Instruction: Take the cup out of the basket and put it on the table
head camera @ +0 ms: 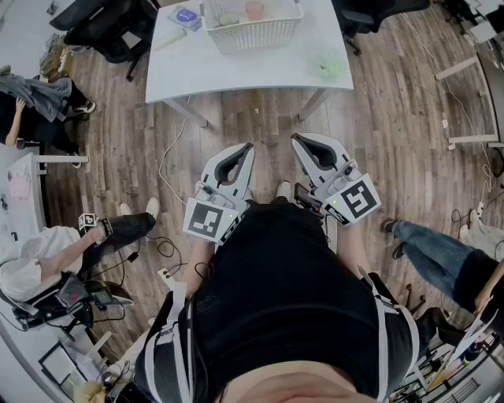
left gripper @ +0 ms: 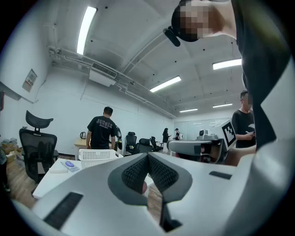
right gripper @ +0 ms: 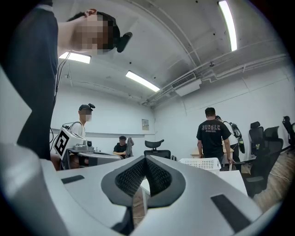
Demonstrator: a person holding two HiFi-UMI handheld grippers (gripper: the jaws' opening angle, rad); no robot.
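Left gripper (head camera: 247, 149) and right gripper (head camera: 297, 140) each have jaws pressed together, empty, aimed at 12 o'clock toward the basket (head camera: 252, 35) holding the cup (head camera: 253, 9).

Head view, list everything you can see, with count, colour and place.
table: one, white, top centre
basket: one, white, on the table's far side
pink cup: one, pink, in the basket
pale cup: one, pale, in the basket beside it
packet: one, blue, on the table, left of the basket
office chair: one, black, top left
seated bystander: one, white top, lower left
left gripper: one, white, shut, empty, near the waist
right gripper: one, white, shut, empty, alongside
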